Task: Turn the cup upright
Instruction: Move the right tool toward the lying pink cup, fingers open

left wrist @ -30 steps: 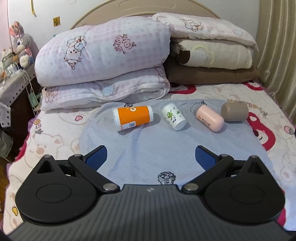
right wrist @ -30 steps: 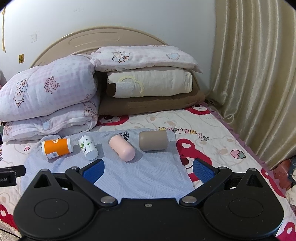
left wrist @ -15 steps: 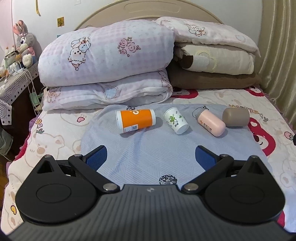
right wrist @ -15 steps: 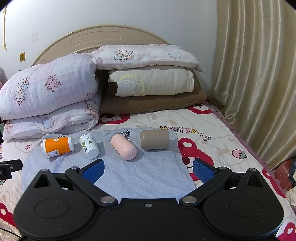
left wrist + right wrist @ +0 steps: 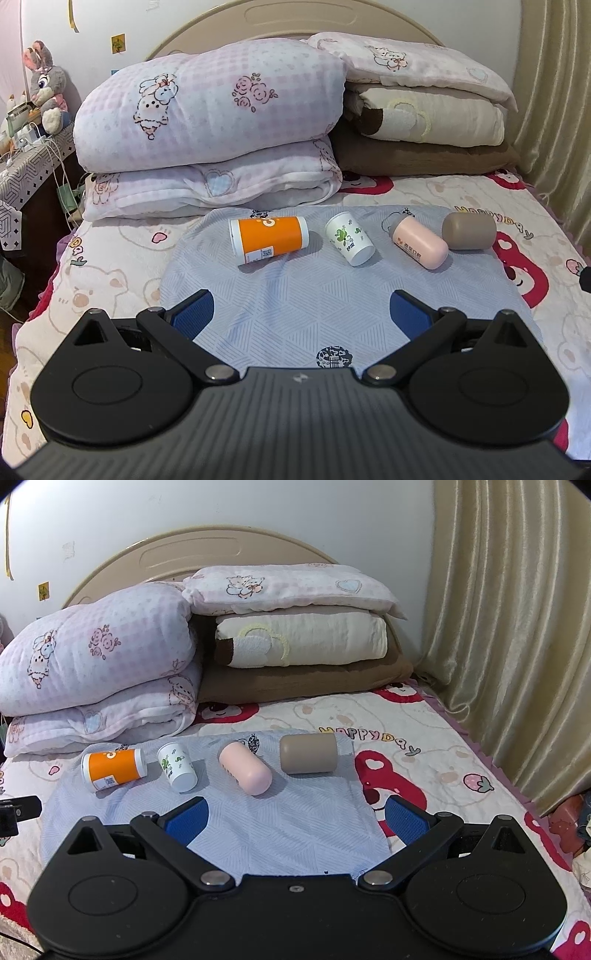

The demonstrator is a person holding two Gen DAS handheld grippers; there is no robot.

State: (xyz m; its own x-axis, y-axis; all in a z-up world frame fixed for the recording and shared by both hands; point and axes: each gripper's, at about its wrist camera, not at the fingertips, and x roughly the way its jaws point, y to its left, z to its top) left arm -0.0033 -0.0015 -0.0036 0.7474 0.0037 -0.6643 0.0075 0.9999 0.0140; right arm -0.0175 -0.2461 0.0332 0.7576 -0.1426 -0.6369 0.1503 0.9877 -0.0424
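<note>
The left gripper (image 5: 301,312) is hovering low over the near part of a pale blue cloth (image 5: 325,295), its blue pads spread wide and gripping nothing — the right gripper (image 5: 295,814) is doing the same over the cloth's right half, likewise wide apart and empty. Beyond both, four cups are lying on their sides in a row across the far part of the cloth, none touching a gripper. From left to right they are sitting as an orange cup (image 5: 269,239) with a white rim, a small white cup (image 5: 350,239) printed with green leaves, a pink cup (image 5: 420,242) and a taupe cup (image 5: 470,232); the pink and taupe ones are lying just beside each other. The cloth is resting on a bed (image 5: 424,738) with a bear-print cover, and folded quilts (image 5: 210,122) and pillows (image 5: 295,638) are piling up against the headboard behind the cups.
</note>
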